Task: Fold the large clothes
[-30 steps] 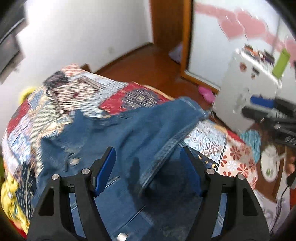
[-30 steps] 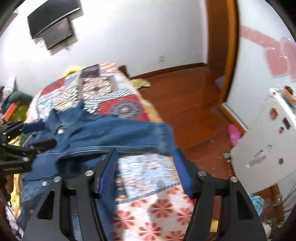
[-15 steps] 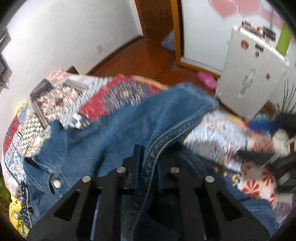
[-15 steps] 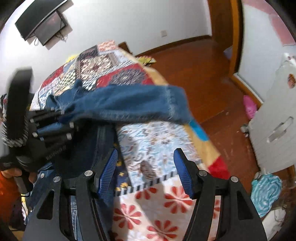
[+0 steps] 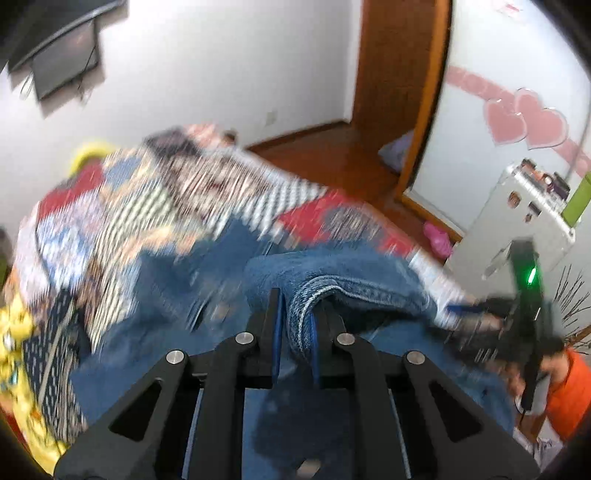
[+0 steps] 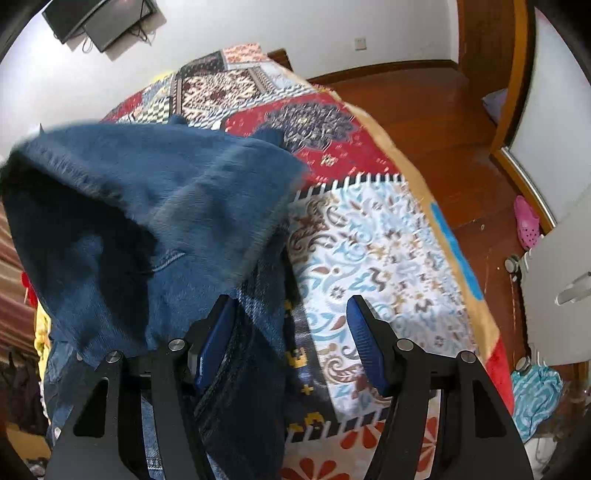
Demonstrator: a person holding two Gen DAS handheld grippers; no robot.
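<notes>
Left gripper (image 5: pixel 295 325) stays clamped on denim jacket (image 5: pixel 354 284), sleeve now lifted.

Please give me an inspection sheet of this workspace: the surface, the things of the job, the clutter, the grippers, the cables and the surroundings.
Surface: bed with patchwork quilt.
Job's things: denim jacket on the quilt, one part lifted and blurred.
Clutter: yellow fabric at the bed's edge; pink shoe and turquoise cloth on the floor.
Grippers: left gripper shut on a denim hem; right gripper open, denim between its fingers.
Cables: wires hang under the wall screen.
Surroundings: wooden floor, white cabinet, pink hearts on the wall.
</notes>
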